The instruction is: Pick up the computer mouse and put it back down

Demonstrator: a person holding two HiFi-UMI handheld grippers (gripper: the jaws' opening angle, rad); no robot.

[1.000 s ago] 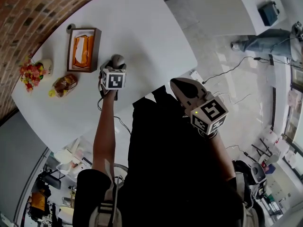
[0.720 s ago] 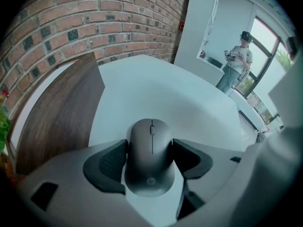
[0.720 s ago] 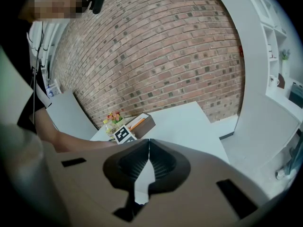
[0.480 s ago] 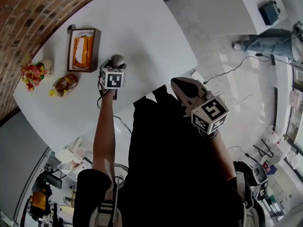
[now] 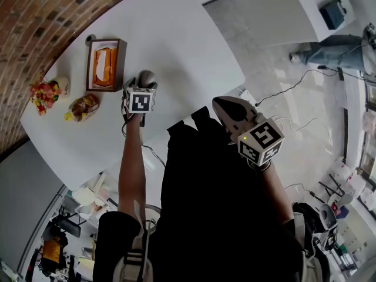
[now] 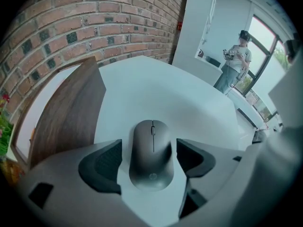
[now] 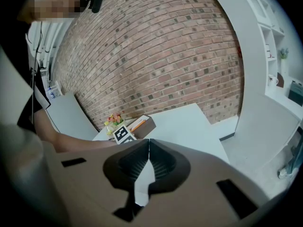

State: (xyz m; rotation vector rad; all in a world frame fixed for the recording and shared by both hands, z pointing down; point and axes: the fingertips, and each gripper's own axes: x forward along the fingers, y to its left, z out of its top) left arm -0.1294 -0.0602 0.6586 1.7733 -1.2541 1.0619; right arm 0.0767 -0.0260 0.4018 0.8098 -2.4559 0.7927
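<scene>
A dark grey computer mouse [image 6: 151, 152] lies flat on the white table [image 5: 176, 34], also visible in the head view as the mouse [image 5: 147, 77]. My left gripper [image 6: 149, 150] points steeply down over it, one black pad on each side. Its jaws are opening, and a thin gap shows between each pad and the mouse. The head view shows the left gripper [image 5: 142, 87] at the table's near side. My right gripper [image 5: 226, 107] hangs off the table's edge over the floor. In its own view the right gripper [image 7: 149, 143] is shut with nothing in it.
A wooden tissue box [image 5: 104, 63] stands left of the mouse, close to the left jaw as the box [image 6: 71, 112]. Flowers [image 5: 46, 91] and a bagged loaf [image 5: 82, 106] sit at the table's left end. Another person [image 6: 234, 63] stands far off.
The head view has shifted slightly. Both hands and the mouse keep their places; the mouse stays on the table.
</scene>
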